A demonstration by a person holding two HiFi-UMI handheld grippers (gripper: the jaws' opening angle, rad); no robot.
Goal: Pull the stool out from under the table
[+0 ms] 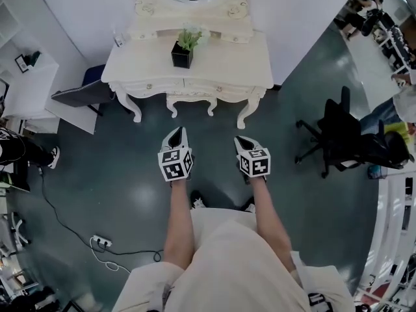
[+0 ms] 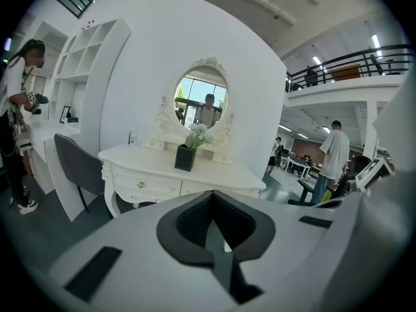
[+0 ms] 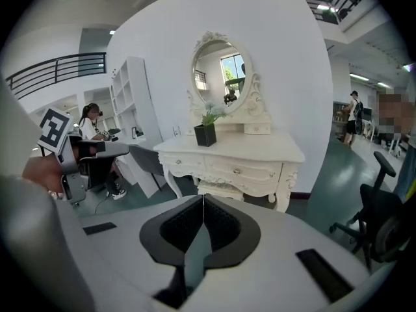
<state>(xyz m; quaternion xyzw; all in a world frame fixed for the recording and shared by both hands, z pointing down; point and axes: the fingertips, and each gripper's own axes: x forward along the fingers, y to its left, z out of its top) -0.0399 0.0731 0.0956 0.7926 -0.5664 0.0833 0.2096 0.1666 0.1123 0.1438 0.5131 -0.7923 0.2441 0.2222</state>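
A white carved dressing table with an oval mirror and a black potted plant stands against the wall ahead. The white stool is tucked under it, with only its front rim and two curved legs showing; in the right gripper view the stool shows below the drawers. My left gripper and right gripper hover side by side over the green floor, a short way in front of the table. Both are shut and empty, apart from the stool. The shut jaws also show in each gripper view, left and right.
A black office chair stands to the right. A grey chair and a white desk are left of the table. A power strip with its cable lies on the floor at left. A person sits at the far left.
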